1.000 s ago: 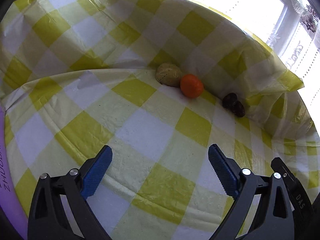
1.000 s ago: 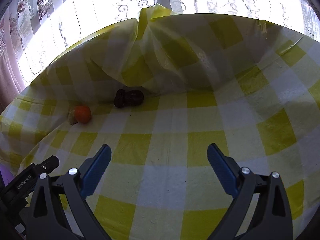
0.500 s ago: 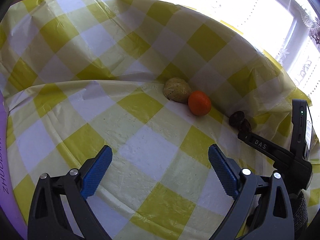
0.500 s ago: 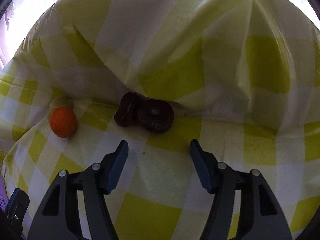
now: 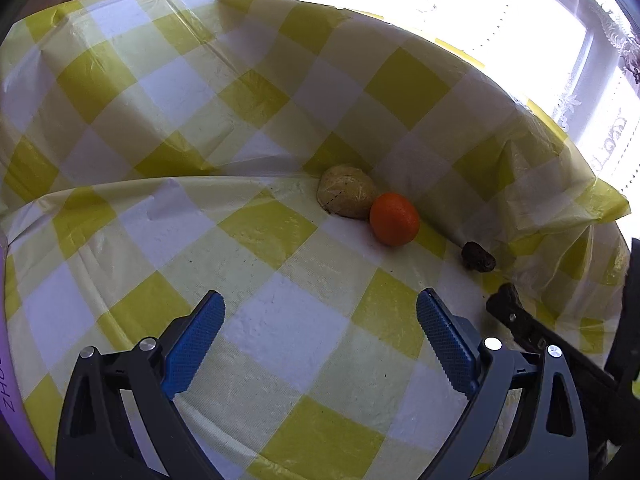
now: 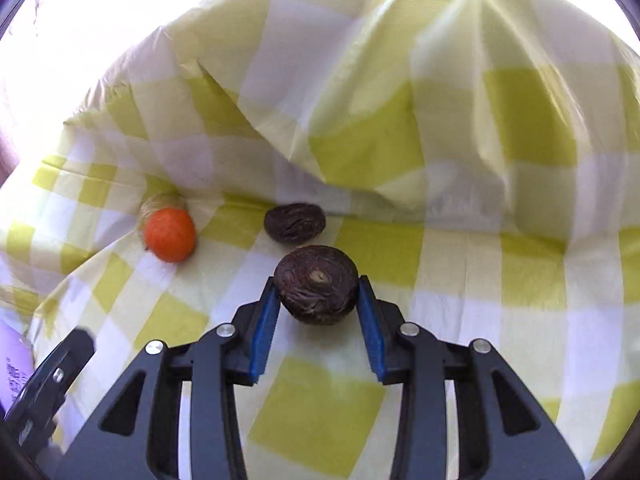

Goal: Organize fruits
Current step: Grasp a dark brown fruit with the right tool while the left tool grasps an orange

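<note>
My right gripper [image 6: 317,300] is shut on a dark brown wrinkled fruit [image 6: 316,289], held between its blue pads just above the cloth. A second dark fruit [image 6: 294,223] lies behind it, also in the left wrist view [image 5: 478,256]. An orange [image 6: 169,234] sits to the left, touching a pale yellow fruit [image 6: 160,202] behind it. In the left wrist view the orange [image 5: 394,219] and the yellow fruit [image 5: 346,197] lie ahead to the right. My left gripper [image 5: 320,328] is open and empty above the cloth. The right gripper's tip [image 5: 505,298] shows at the right.
A yellow and white checked tablecloth [image 5: 260,320] covers the surface and rises in folds [image 6: 360,100] behind the fruits. A bright window with lace curtains [image 5: 580,80] is at the back. A purple object [image 5: 6,380] shows at the left edge.
My right gripper moved forward to the dark fruits and closed on the nearer one, drawing it away from the other. The left gripper shifted slightly and stayed open.
</note>
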Available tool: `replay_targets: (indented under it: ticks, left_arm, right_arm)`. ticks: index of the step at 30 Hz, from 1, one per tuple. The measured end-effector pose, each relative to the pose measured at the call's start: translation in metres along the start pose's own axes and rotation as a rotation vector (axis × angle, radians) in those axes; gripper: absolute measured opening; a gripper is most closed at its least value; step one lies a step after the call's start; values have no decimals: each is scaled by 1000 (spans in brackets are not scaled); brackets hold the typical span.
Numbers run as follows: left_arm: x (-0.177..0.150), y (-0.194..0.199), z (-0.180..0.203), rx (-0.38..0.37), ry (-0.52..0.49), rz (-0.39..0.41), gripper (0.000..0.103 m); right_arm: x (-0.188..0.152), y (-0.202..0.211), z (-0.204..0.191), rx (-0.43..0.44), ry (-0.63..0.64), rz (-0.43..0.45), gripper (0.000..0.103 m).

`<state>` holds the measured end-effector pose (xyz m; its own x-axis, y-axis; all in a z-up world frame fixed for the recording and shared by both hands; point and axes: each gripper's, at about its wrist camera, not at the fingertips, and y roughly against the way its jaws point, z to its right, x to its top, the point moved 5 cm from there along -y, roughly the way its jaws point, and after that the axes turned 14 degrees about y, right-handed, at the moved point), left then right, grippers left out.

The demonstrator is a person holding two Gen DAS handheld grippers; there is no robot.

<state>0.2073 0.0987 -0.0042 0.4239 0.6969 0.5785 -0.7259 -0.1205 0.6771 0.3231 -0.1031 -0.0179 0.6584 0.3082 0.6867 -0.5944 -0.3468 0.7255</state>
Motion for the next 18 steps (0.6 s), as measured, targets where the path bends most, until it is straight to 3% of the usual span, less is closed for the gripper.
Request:
replay_targets:
  ticks: [8, 12, 15, 18]
  left_arm:
    - [16, -47, 41, 32, -60, -42, 93]
    - [21, -78, 60, 48, -89, -120, 91]
    - [24, -91, 72, 73, -120, -130, 87]
    - [26, -94, 77, 85, -131, -115, 74]
  right_arm:
    - [-74, 75, -3, 36, -146, 93, 39]
    - [-76, 79, -1, 73, -197, 130, 39]
    - [-81, 82, 5, 100, -216, 125, 39]
    - [-80, 80, 1, 108, -201, 124, 39]
